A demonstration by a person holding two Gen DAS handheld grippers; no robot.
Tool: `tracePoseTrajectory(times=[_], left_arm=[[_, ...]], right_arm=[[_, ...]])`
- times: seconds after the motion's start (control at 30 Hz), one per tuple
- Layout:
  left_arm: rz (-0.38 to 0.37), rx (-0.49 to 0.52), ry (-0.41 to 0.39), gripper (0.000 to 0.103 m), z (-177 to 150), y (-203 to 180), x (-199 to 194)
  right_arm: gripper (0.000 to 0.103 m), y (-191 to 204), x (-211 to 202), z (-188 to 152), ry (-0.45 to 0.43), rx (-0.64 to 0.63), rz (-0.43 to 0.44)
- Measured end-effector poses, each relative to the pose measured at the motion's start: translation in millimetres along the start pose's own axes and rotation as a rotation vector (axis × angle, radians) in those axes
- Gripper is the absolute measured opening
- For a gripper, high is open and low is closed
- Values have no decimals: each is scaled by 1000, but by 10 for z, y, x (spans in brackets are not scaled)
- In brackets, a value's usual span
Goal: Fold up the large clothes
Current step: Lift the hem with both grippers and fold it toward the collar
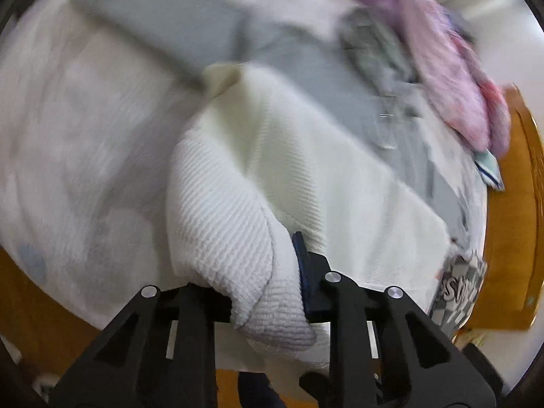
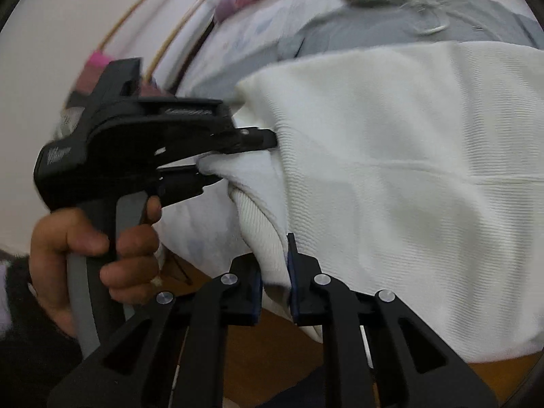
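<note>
A white ribbed sweater (image 1: 306, 170) lies spread on the bed over a grey garment (image 1: 190, 23). My left gripper (image 1: 265, 282) is shut on a bunched fold of the sweater, which drapes over and hides its left finger. The left gripper also shows in the right wrist view (image 2: 231, 156), held by a hand, jaws clamped on the sweater's edge. My right gripper (image 2: 274, 272) is shut on the sweater's ribbed hem (image 2: 261, 238) at the bed's near edge. The sweater body (image 2: 408, 170) spreads to the right.
The bed sheet (image 1: 68, 136) is white with a faint print. A pink and purple garment (image 1: 452, 78) and a grey hooded garment (image 2: 391, 6) lie at the far side. Wooden floor (image 1: 510, 238) shows beyond the bed edge. A checkered item (image 1: 459, 289) lies at the right.
</note>
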State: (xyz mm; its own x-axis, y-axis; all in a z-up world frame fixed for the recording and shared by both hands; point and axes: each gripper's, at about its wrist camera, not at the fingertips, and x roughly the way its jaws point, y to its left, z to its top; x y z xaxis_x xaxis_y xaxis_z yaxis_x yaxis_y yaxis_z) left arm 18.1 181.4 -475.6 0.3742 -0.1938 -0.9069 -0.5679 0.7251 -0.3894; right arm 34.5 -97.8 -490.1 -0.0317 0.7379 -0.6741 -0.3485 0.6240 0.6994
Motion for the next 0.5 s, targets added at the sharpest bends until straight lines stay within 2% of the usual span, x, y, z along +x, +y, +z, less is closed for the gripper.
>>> tracePoseTrajectory(times=[0.03, 0.13, 0.27, 0.3, 0.4, 0.5], left_arm=[[-16, 37, -29, 22, -28, -235, -103], [-70, 156, -90, 21, -151, -922, -300], [-177, 341, -92, 21, -417, -1974, -198], [-190, 371, -84, 21, -483, -2134, -131], [-222, 448, -2, 21, -761, -2673, 299], [-187, 490, 114, 21, -1034, -2908, 843]], right_arm=[[11, -28, -74, 21, -24, 27, 17], [11, -299, -643, 59, -115, 111, 56], [11, -827, -1331, -39, -225, 262, 69], [11, -869, -1399, -4, -241, 282, 57], [11, -1387, -1644, -187, -278, 426, 43], [11, -1880, -1654, -419, -281, 574, 30]])
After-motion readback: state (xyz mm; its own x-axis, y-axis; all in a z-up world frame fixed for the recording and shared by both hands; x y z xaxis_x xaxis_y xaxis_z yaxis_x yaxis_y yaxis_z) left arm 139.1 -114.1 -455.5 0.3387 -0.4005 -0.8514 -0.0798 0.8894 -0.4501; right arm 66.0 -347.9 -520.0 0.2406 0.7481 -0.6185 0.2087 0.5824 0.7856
